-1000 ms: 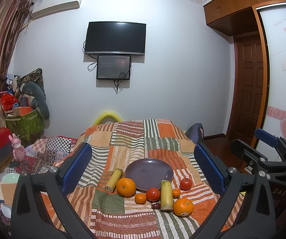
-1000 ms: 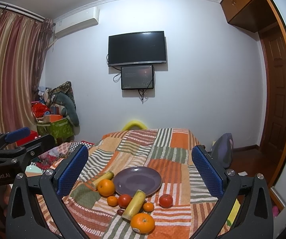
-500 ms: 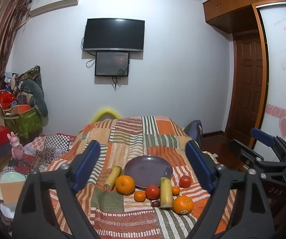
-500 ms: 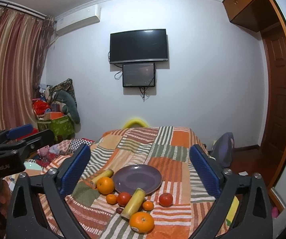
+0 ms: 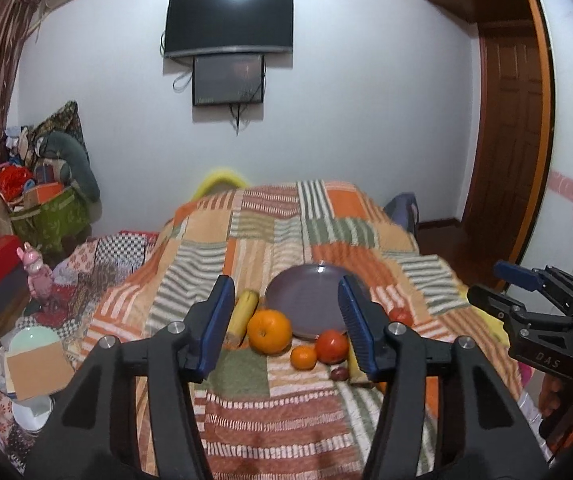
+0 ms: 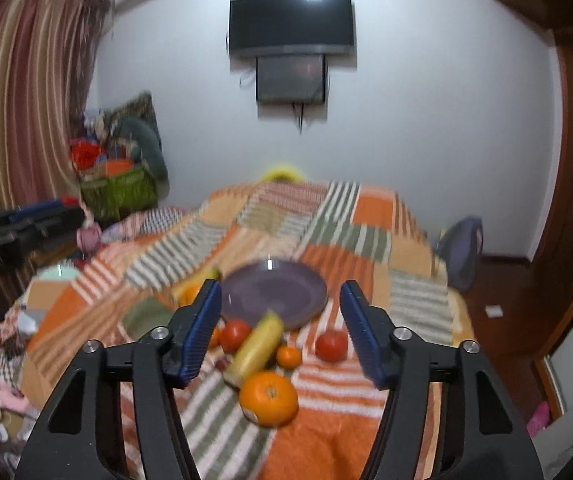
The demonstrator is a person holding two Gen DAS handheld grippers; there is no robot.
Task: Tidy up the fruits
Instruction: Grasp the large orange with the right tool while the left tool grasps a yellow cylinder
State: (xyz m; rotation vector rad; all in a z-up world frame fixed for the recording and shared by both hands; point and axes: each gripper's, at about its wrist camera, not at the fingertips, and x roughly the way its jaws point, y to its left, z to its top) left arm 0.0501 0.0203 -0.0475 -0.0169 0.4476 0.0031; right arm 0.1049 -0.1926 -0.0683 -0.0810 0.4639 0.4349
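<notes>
A purple plate (image 5: 306, 300) lies empty on a patchwork blanket (image 5: 286, 232). Fruit lies in front of it: a large orange (image 5: 269, 331), a banana piece (image 5: 242, 314), a small mandarin (image 5: 303, 358), a red tomato (image 5: 332, 346) and a dark small fruit (image 5: 339, 374). My left gripper (image 5: 286, 324) is open and empty, above and short of this fruit. In the right wrist view the plate (image 6: 274, 294), a banana piece (image 6: 256, 348), an orange (image 6: 269, 398), a mandarin (image 6: 288, 356) and two tomatoes (image 6: 331, 345) show. My right gripper (image 6: 282, 330) is open and empty above them.
The blanket covers a table that drops off at left and right. Bags and boxes (image 5: 42, 200) clutter the floor at left. A wooden door (image 5: 510, 144) stands at right. The right gripper's body (image 5: 542, 316) shows at the right edge of the left view.
Both grippers have moved forward and down toward the fruit, which now looks larger. Both jaw gaps have narrowed but stay open. The right wrist view is motion-blurred.
</notes>
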